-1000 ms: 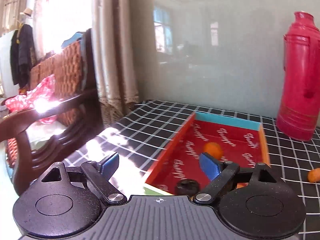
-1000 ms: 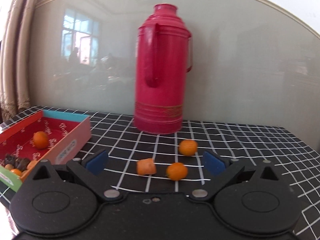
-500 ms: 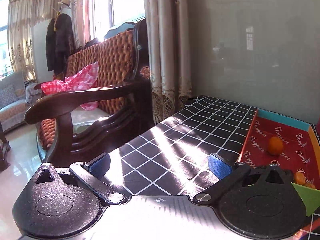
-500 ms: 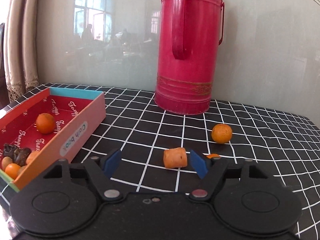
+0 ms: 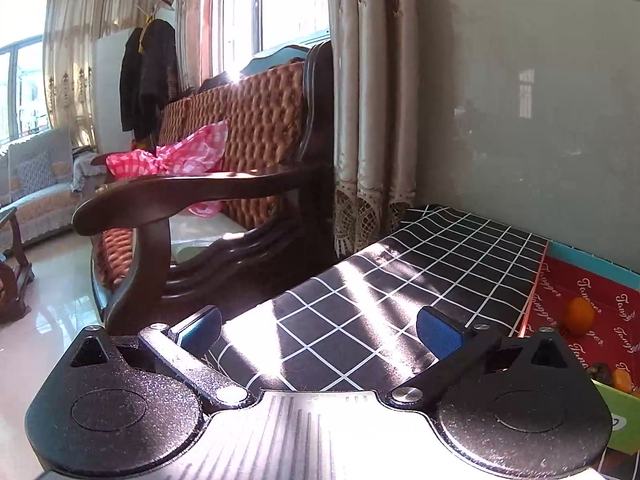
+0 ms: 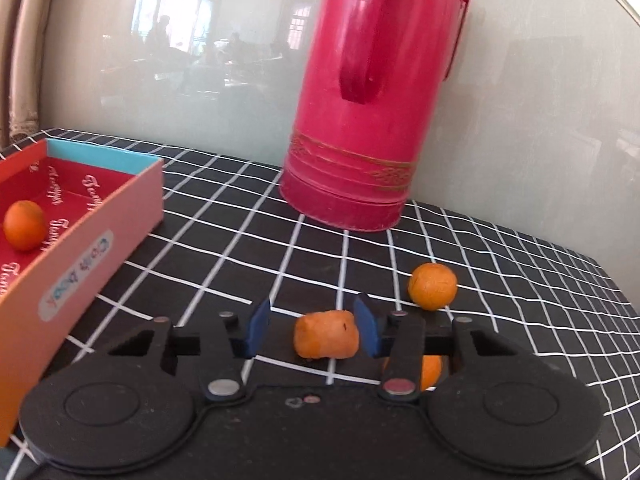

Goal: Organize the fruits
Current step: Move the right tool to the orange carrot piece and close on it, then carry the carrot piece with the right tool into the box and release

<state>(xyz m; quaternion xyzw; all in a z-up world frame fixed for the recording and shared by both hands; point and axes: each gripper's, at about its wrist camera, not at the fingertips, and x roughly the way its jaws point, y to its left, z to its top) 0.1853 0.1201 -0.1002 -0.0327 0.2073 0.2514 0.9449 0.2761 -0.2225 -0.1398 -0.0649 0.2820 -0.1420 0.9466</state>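
Right gripper [image 6: 311, 330] low over the black checked tablecloth [image 6: 224, 248], jaws partly apart with the blue pads [image 6: 256, 326] either side of a stubby orange fruit piece [image 6: 326, 335]. The piece sits between the pads, much nearer the right-hand pad, which looks to be at its edge or just touching; a clear gap on the left-hand side. Not clamped. The piece rests on the cloth. A round orange fruit [image 6: 432, 286] lies just beyond and to the right of the jaws, apart from the piece. Another orange fruit [image 6: 430, 372] is mostly hidden behind the right finger linkage. Red thermos [image 6: 372, 96] stands upright further back against the wall, handle facing the camera. To the left, a shallow red box [image 6: 92, 240] with a pink outer wall and a blue far end holds one orange fruit [image 6: 24, 230] on its floor. Left gripper [image 5: 318, 330] is held off toward the table's left edge, jaws wide apart, nothing between them but sunlit cloth [image 5: 400, 276]. The box corner [image 5: 592, 300] shows at that view's right with an orange fruit [image 5: 578, 316] inside. Wooden armchair [image 5: 208, 208] with a woven back and a pink checked cloth [image 5: 180, 156] stands beyond the table; curtain [image 5: 372, 120] hangs at the wall.
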